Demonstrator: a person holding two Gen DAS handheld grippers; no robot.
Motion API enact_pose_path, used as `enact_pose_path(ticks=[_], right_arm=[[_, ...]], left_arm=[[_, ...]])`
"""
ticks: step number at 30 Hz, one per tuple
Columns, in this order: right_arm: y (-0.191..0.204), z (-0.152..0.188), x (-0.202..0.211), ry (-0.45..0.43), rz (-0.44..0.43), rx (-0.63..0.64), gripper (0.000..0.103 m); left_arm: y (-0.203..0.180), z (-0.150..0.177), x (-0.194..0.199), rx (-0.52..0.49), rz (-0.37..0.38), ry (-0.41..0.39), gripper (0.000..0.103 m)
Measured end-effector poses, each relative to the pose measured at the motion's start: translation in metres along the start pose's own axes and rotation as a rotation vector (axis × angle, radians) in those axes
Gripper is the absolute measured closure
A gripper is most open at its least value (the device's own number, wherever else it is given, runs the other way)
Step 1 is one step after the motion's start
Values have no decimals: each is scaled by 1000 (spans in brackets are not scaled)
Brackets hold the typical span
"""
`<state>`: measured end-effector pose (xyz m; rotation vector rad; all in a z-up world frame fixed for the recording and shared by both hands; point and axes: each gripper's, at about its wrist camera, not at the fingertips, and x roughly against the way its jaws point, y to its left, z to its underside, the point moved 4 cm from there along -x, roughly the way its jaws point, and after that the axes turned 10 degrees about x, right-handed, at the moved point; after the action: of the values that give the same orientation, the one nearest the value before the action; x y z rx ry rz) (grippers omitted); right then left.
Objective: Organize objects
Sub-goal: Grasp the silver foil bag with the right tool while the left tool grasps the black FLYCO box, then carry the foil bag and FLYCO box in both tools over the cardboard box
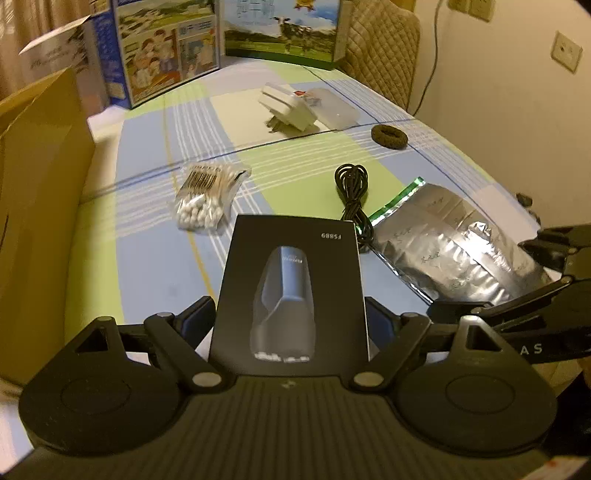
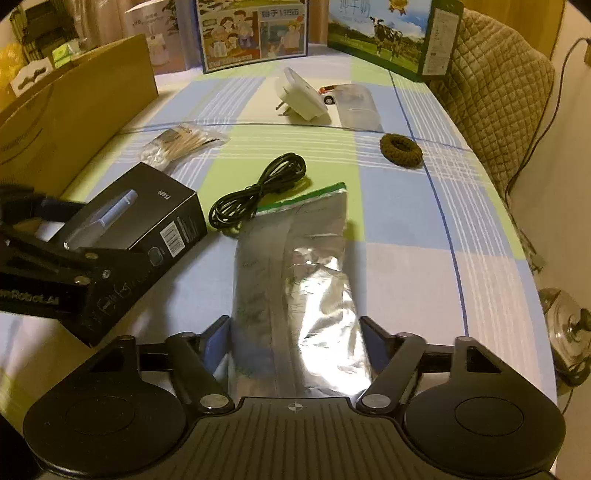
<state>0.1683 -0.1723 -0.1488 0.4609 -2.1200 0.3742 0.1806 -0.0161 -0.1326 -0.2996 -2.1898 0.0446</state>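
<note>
The left gripper (image 1: 290, 321) clamps the black box (image 1: 291, 291); the right gripper (image 2: 295, 341) straddles the foil bag (image 2: 295, 280) on the checked tablecloth (image 2: 406, 266), contact unclear. Pickup step, seemingly; next, carry both toward the cardboard box (image 1: 40, 192).

black box (image 1: 291, 291): we read "FS889" upside down near its top edge, and again in the right view | left gripper (image 2: 40, 291): we read "Robot.AI" on its side | gripper arm (image 1: 532, 349): letters "A S" | milk cartons (image 2: 255, 33): print too blurred for us to read
</note>
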Motion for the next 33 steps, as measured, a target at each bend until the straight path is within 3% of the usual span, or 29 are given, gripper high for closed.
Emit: enact_pose_path(ticks=[2,8,14,22,33], right_arm=[[1,-1,1,-7,2,-3,52],[-2,-1,4,-20,2,-35,60],[-5,-2,7,-30,-4,-53,63],[-6,-2,18,-73,9,-84,66],[-3,-18,67,-153,10,-126,66]], left_arm=[[-2,-2,-3,-33,-1,16,21],[-2,-4,-12,-55,-5,61,22],[-7,-1,-16,-90,-25,81,27],[-8,0,-11,-36,15,66,27],[-18,-25,34,-31,24,6,27]])
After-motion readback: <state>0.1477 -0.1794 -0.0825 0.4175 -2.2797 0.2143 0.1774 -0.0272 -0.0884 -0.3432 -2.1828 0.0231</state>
